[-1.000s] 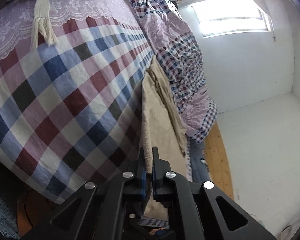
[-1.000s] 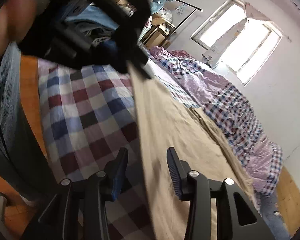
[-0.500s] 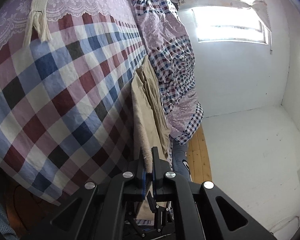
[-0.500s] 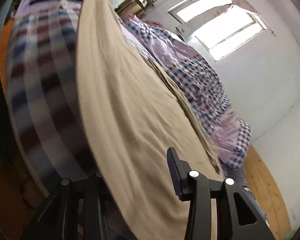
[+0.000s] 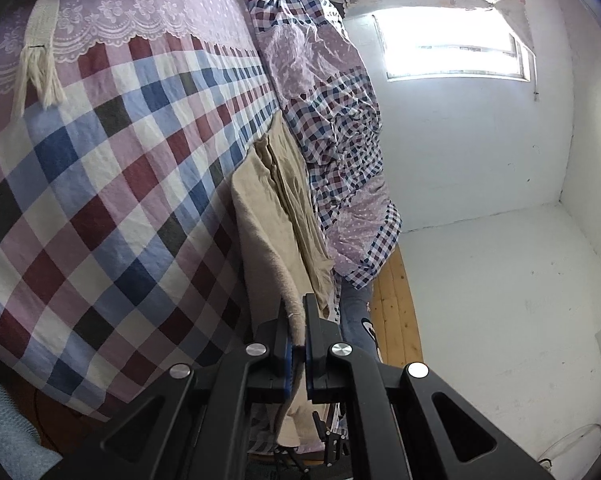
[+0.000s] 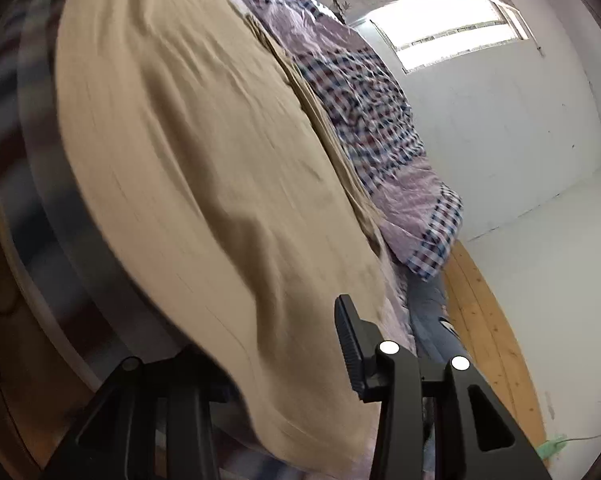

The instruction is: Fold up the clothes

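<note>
Beige cloth, the garment (image 5: 278,240) I am folding, now lies along the far side of the bed beside the rumpled plaid quilt (image 5: 332,128), and its near corner is pinched in my left gripper (image 5: 297,336), whose jaws are clenched on the fabric with only its thickness between them. A second ago that same strip looked narrower and stood closer to the camera; now it reads as a longer band stretched over the checked bedspread (image 5: 100,184), so I judge I have drawn the edge back and taken the slack out of it.

On the right wrist view the change is bigger. A second ago my right gripper (image 6: 268,364) had open air and checked bedspread between its fingers; now the garment (image 6: 204,184) fills most of the frame and drapes over the left finger, hiding it. The right finger (image 6: 350,344) stands bare and well apart from where the other must be, so the jaws are released and grasp nothing. The picture is blurred with motion, and I cannot tell exactly where the cloth edge sits relative to the hidden pad.

For the task, I read this as one corner secured and the second hand arriving under the sheet to take its hold before the fold.
</note>
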